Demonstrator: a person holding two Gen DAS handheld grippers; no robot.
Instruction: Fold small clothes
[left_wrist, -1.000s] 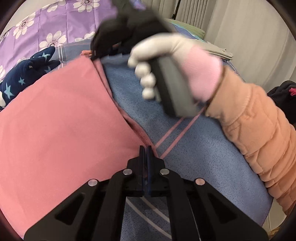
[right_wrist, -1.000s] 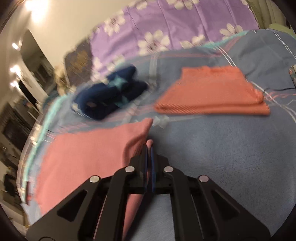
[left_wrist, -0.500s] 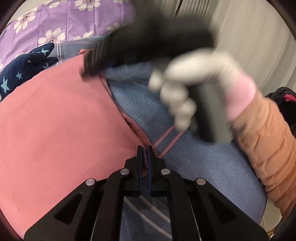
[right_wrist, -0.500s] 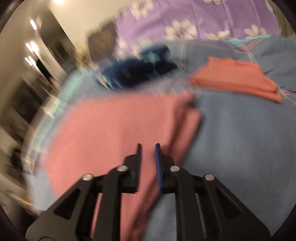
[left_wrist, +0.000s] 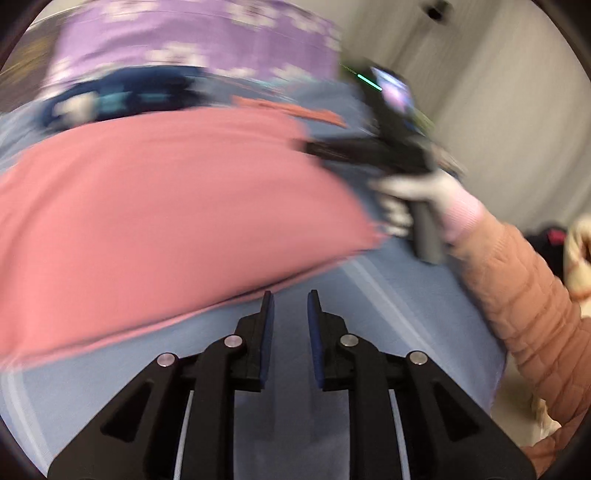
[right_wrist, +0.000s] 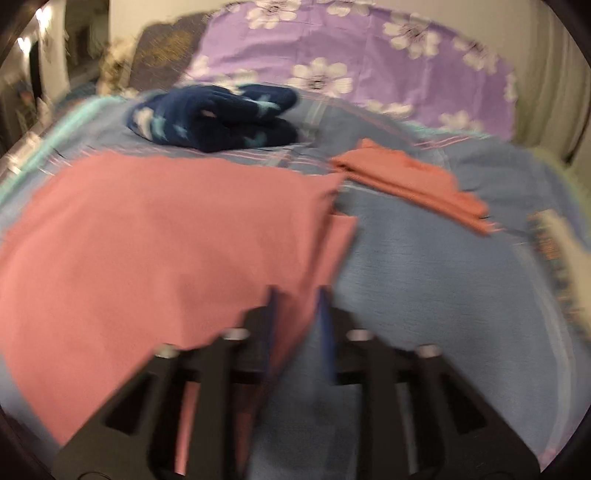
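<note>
While both sets of tongs are spreading apart, the left gripper (left_wrist: 290, 295) stands empty over the blue bedspread (left_wrist: 388, 332) just clear of the pink garment (left_wrist: 166, 206), and the right gripper (right_wrist: 295, 291) has that garment's edge between its jaws with no pad pressing on it, which suggests a fold just laid down and let go. Beyond the pink garment (right_wrist: 155, 236), spread flat for folding, a smaller orange piece (right_wrist: 406, 181) lies already folded to the right. A dark blue starred bundle (right_wrist: 214, 116) sits farther back near the purple flowered sheet (right_wrist: 369, 55).
</note>
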